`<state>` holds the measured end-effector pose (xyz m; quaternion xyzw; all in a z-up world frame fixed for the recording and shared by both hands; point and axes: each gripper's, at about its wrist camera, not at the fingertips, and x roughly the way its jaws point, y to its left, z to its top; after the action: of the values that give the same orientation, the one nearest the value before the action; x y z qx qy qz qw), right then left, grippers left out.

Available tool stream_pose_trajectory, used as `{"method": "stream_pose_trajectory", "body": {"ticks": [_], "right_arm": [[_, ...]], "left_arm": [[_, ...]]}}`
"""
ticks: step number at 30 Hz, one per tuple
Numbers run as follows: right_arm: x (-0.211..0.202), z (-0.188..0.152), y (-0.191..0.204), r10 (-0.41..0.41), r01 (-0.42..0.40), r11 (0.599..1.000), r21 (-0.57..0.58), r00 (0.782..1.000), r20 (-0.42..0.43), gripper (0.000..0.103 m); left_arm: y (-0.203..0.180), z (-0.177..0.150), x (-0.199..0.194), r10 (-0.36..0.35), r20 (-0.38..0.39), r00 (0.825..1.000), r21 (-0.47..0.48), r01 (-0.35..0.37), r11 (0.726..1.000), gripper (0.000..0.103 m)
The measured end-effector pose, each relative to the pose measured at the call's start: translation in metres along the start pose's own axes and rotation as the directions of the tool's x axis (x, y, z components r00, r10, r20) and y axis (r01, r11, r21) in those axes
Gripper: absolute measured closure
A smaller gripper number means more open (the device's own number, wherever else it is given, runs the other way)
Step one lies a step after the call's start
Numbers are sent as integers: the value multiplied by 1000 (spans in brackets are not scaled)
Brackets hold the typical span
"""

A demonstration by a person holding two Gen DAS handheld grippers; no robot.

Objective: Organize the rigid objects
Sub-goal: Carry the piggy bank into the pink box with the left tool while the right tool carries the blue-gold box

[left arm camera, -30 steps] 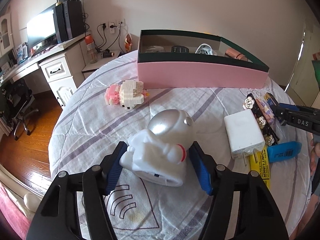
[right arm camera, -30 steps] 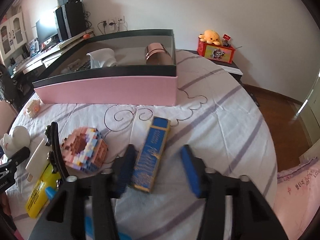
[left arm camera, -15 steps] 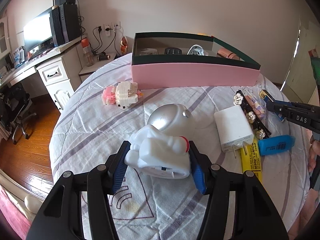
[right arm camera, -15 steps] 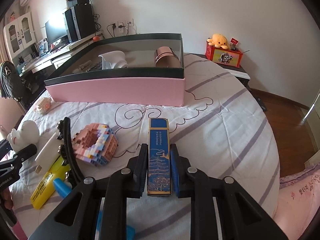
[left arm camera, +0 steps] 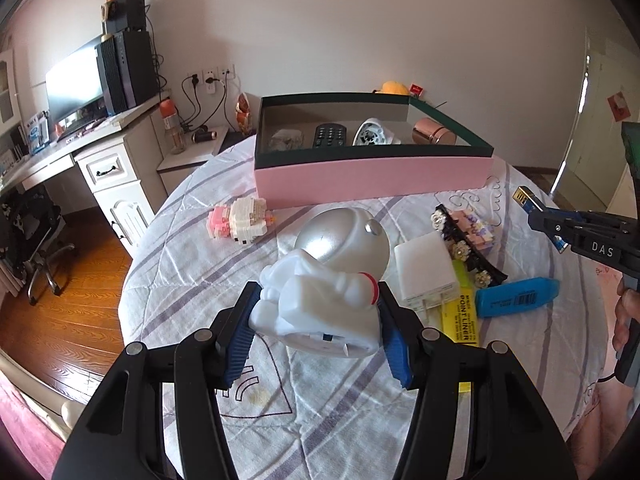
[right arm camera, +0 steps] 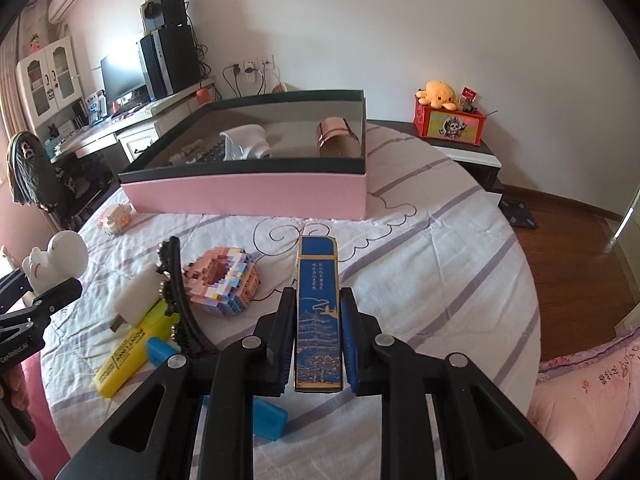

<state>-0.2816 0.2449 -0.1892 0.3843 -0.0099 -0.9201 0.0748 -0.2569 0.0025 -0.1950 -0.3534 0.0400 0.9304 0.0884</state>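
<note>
— What's the surface?
— A round bed (left arm camera: 192, 264) under a white quilt with purple stripes.
— And on it?
— A pink box (left arm camera: 372, 176), a block toy (left arm camera: 240, 224), a charger (left arm camera: 426, 272), highlighters (left arm camera: 516, 302), a hair clip (right arm camera: 176, 296).

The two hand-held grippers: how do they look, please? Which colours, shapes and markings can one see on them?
Both look alike. The left hand-held gripper has two black angular arms with silver round bolts and blue ribbed pads on the fingers. The right hand-held gripper has the same black frame, silver bolts and blue pads. Seen from the side, its body carries white letters "DAS"; the left one shows white "GenRobot.AI" lettering. No sleeve is visible.
</note>
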Motion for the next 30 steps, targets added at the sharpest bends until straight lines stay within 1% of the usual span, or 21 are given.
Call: {"method": "stream_pose_trajectory", "body": {"ticks": [13, 16, 19, 22, 25, 30], "right_arm": [[-33, 9, 4, 9, -7, 1000, -21, 998, 63, 82], [-46, 12, 6, 37, -34, 999, -27, 995, 97, 82], [-56, 18, 9, 77, -73, 997, -32, 989, 124, 82], [-64, 27, 16, 85, -77, 995, -60, 986, 145, 82], [-71, 39, 19, 112, -100, 992, -76, 980, 165, 82], [-75, 61, 26, 115, -93, 989, -117, 974, 195, 82]], "left_arm": [[-21, 18, -22, -24, 49, 999, 56, 21, 998, 46], [-26, 27, -28, -23, 70, 997, 66, 18, 998, 46], [-30, 40, -36, -26, 101, 994, 73, 19, 997, 46], [-34, 56, -42, -26, 136, 990, 86, 14, 996, 46], [-38, 72, -47, -27, 165, 986, 99, 10, 995, 46], [-42, 100, -45, -45, 192, 980, 109, 24, 994, 46]]}}
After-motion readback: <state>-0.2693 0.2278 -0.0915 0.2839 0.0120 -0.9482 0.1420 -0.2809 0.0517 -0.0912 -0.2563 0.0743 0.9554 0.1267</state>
